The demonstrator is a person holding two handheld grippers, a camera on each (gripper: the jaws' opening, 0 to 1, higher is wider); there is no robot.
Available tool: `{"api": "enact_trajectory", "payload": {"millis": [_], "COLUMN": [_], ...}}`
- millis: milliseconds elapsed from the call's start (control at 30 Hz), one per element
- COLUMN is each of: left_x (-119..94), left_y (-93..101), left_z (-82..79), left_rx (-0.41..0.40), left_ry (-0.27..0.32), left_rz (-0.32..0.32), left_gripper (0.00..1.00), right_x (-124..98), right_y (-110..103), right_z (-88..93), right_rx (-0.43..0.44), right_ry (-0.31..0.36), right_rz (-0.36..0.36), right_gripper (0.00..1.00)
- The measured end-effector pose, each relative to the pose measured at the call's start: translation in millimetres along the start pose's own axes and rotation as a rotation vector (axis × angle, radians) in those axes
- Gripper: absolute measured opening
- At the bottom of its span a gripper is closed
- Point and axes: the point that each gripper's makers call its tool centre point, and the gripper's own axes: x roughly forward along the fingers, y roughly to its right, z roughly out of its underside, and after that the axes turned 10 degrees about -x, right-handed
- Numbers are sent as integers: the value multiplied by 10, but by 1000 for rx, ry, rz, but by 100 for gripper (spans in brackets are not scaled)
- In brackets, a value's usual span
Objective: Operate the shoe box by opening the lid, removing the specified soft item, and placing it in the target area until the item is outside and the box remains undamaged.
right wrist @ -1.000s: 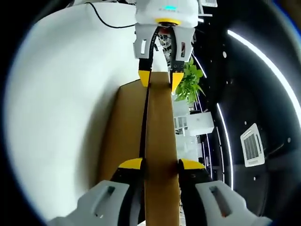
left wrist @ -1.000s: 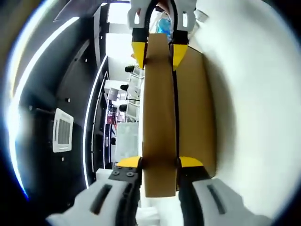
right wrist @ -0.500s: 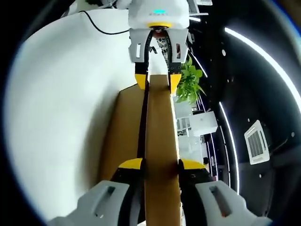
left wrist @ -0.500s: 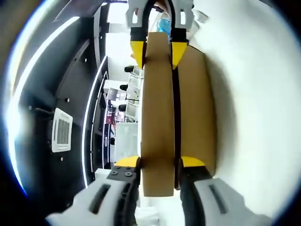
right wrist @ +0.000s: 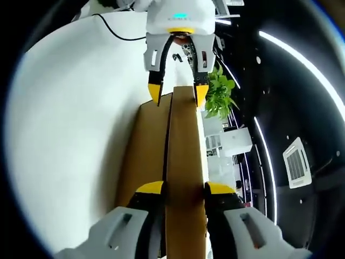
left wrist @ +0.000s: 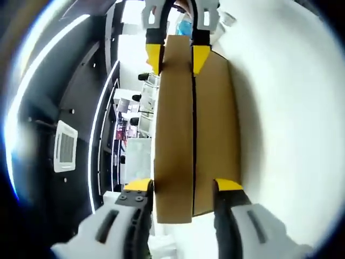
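Observation:
The brown cardboard shoe box [left wrist: 215,124] lies on a white table [left wrist: 285,118], and both views are rolled sideways. Its lid [left wrist: 172,135] stands as a long brown strip beside the box body, parted from it by a dark gap. My left gripper [left wrist: 183,186] is open, its yellow fingertips [left wrist: 229,185] standing wider than the lid end. At the far end, my right gripper [left wrist: 173,56] pinches the lid. In the right gripper view, the right gripper [right wrist: 183,188] is shut on the lid [right wrist: 184,145], with the box body [right wrist: 148,145] alongside. The left gripper [right wrist: 178,94] sits spread at the far end. The box's inside is hidden.
A black cable [right wrist: 116,27] runs over the white table [right wrist: 75,118] behind the left gripper. A green plant [right wrist: 218,97] stands past the box's far end. A dark ceiling with light strips and a vent [left wrist: 63,152] lies on the other side.
My left gripper's jaws have spread apart and let go of the lid end. The right gripper keeps its hold. The lid and box have hardly moved.

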Motion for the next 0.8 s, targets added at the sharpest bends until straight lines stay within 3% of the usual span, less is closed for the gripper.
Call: {"api": "enact_trajectory", "payload": {"millis": [233, 800], "left_x": [1, -1], "left_y": [-38, 6], "left_z": [2, 1], "left_rx": [10, 16], "left_ry": [-1, 33], "left_rz": [-13, -35], "left_gripper": [29, 29], "right_x": [1, 0], "right_y": [-74, -128], "right_z": [-15, -6], "right_rx": [-4, -12], "right_ry": [1, -8], "right_rz": [-1, 7], "right_gripper": [28, 28]}}
